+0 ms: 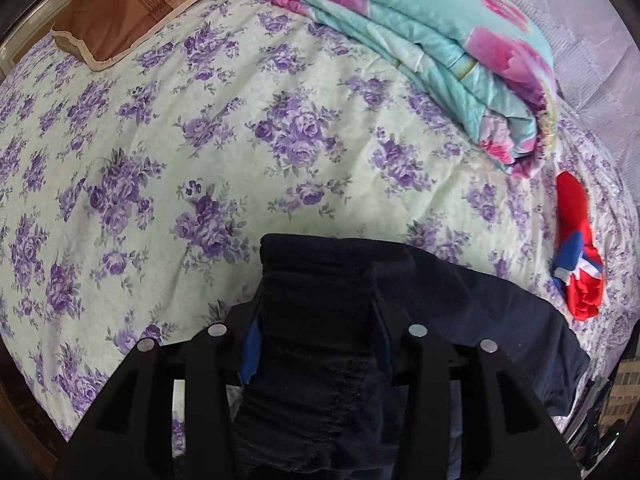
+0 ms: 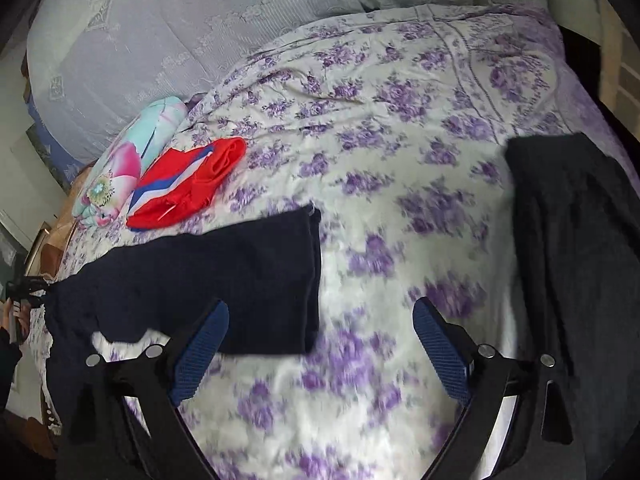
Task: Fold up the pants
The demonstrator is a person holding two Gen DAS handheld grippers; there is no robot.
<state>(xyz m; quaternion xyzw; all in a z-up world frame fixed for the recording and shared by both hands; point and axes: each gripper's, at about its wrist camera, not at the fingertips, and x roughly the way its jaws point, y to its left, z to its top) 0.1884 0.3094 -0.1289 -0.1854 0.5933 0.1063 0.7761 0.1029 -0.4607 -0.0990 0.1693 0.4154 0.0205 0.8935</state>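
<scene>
The dark pants [image 2: 224, 280] lie on the bed [image 2: 400, 208] near its front edge, partly folded. The left gripper [image 1: 316, 312] has its jaws closed on a thick bunch of the pants cloth and carries it over the bed. The right gripper [image 2: 320, 344] has its jaws wide apart, with only the flowered sheet between them; it holds nothing. I think 1 fold is being laid now. Next, the left should set its bunch down flat, and the right must take a new edge.
</scene>
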